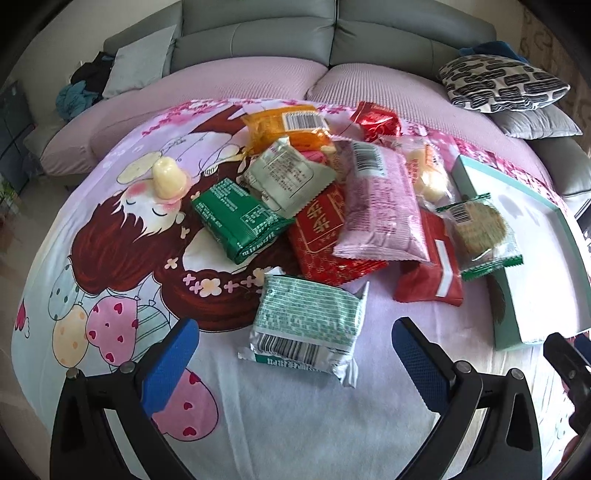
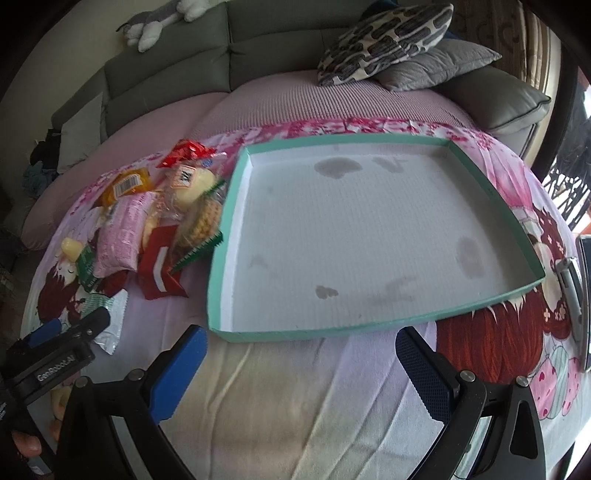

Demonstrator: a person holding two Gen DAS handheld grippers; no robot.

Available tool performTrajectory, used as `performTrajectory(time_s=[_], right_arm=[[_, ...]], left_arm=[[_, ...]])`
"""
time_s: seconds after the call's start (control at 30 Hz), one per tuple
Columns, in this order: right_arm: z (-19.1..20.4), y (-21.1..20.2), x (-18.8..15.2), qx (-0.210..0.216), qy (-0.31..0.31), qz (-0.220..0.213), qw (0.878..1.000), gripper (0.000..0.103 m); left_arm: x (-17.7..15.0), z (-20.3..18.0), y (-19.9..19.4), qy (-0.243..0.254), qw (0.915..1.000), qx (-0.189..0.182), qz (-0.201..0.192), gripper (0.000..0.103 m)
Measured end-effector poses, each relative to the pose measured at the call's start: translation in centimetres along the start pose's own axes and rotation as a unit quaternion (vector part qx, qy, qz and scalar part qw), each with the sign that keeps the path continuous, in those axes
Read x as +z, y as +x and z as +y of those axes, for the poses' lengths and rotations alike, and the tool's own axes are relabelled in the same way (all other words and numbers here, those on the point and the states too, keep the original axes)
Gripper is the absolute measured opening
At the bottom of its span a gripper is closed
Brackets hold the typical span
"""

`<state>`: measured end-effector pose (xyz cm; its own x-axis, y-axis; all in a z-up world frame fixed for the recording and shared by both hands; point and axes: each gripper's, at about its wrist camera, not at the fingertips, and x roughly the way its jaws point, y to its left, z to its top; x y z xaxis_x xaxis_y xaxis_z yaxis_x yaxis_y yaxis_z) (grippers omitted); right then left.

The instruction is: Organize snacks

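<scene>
A pile of snack packets lies on a cartoon-print cloth (image 1: 110,229). In the left wrist view the nearest is a pale green striped packet (image 1: 308,325), then a dark green packet (image 1: 236,218), a red packet (image 1: 325,236), a pink packet (image 1: 380,206), an orange packet (image 1: 284,125), a round cracker pack (image 1: 480,232) and a jelly cup (image 1: 168,179). My left gripper (image 1: 295,365) is open just in front of the pale green packet. The teal-rimmed tray (image 2: 369,325) is empty, to the right of the pile (image 2: 155,221). My right gripper (image 2: 299,369) is open and empty before the tray's near rim.
A grey sofa (image 1: 258,33) with a pink cover (image 1: 240,81) stands behind the cloth. A black-and-white patterned pillow (image 2: 384,40) and a grey pillow (image 2: 439,62) lie at the back right. A phone-like object (image 2: 581,295) lies right of the tray. The left gripper's body (image 2: 62,354) shows in the right wrist view.
</scene>
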<state>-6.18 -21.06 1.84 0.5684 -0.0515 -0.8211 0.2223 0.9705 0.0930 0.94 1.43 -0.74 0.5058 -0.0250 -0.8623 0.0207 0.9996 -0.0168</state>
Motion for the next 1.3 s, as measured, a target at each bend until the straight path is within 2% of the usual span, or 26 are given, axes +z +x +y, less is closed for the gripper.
performTrajectory(time_s=[0.23, 0.37, 0.47, 0.63, 0.67, 0.77, 0.87, 0.97, 1.1, 1.3], right_arm=[[3.3, 1.0, 1.3, 0.042, -0.023, 0.011, 0.999, 0.103], [4.5, 1.3, 3.0, 0.025, -0.037, 0.0, 0.999, 0.103], [5.3, 1.9, 4.3, -0.001, -0.052, 0.001, 0.999, 0.103], [7.0, 3.6, 5.5, -0.019, -0.082, 0.015, 0.996, 0.1], [7.3, 4.0, 5.7, -0.022, -0.089, 0.018, 0.996, 0.099], [8.4, 5.1, 5.9, -0.034, -0.105, 0.025, 0.994, 0.095], [9.2, 6.0, 6.0, -0.046, -0.118, 0.027, 0.992, 0.086], [9.5, 6.9, 5.9, -0.057, -0.129, 0.033, 0.99, 0.076], [9.6, 7.5, 5.7, -0.049, -0.132, 0.036, 0.989, 0.058], [10.1, 7.6, 5.3, -0.054, -0.147, 0.026, 0.987, 0.055]], left_arm=[[0.9, 0.1, 2.1, -0.002, 0.9993, -0.016, 0.033, 0.103], [1.3, 0.1, 2.7, -0.006, 0.9987, -0.027, 0.044, 0.099], [1.5, 0.1, 3.0, -0.006, 0.998, -0.036, 0.051, 0.091], [1.7, -0.2, 3.4, 0.005, 0.9982, -0.039, 0.045, 0.068], [1.8, -0.2, 3.4, 0.007, 0.9983, -0.038, 0.043, 0.068], [1.9, -0.3, 3.2, 0.011, 0.9982, -0.04, 0.042, 0.064], [2.1, -0.3, 3.1, 0.011, 0.998, -0.046, 0.042, 0.063], [2.2, -0.3, 3.0, 0.008, 0.9978, -0.049, 0.043, 0.063], [1.9, 0.1, 2.7, 0.008, 0.9981, -0.046, 0.041, 0.063], [1.8, 0.2, 2.6, 0.007, 0.9986, -0.034, 0.039, 0.063]])
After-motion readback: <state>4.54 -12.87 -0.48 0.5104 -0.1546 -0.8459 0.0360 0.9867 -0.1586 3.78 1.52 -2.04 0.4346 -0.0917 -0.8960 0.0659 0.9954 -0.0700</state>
